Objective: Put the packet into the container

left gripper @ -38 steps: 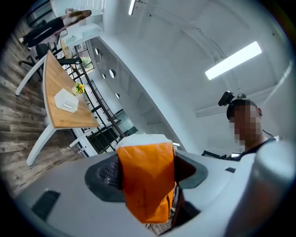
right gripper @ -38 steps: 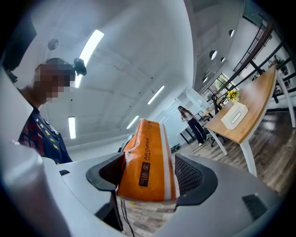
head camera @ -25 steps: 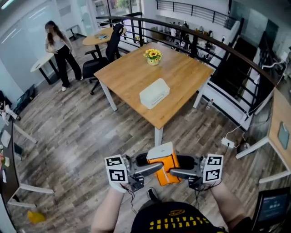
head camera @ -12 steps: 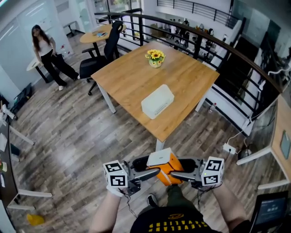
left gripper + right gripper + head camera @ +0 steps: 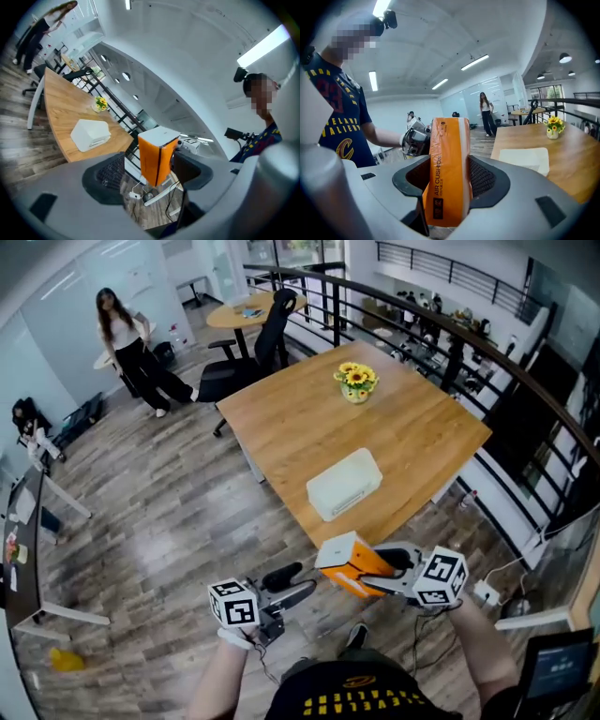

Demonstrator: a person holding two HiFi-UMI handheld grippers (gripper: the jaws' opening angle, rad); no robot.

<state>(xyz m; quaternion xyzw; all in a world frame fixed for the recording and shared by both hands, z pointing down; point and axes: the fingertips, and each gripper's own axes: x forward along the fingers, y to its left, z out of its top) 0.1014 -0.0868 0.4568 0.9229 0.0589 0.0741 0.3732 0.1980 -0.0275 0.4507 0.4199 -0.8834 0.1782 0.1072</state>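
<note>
The right tool [image 5: 378, 577] clamps the packet [image 5: 342, 559], left tool [image 5: 289, 584] wide and empty, container [image 5: 344, 484] on table [image 5: 309, 418].

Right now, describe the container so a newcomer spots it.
Find the big square wooden table ahead. The container sits near its closest edge: a low white rectangular box. Its only neighbour is a pot of yellow flowers at the far side.

Dark navy short-sleeve tee [image 5: 354, 696], yellow lettering, red number on the chest. Left gripper [image 5: 294, 583] and right gripper [image 5: 373, 570] are grey shells with black pads, a white cube [image 5: 234, 604] of black square markers on each. Thin black cables [image 5: 266, 660] trail off them, I think.
</note>
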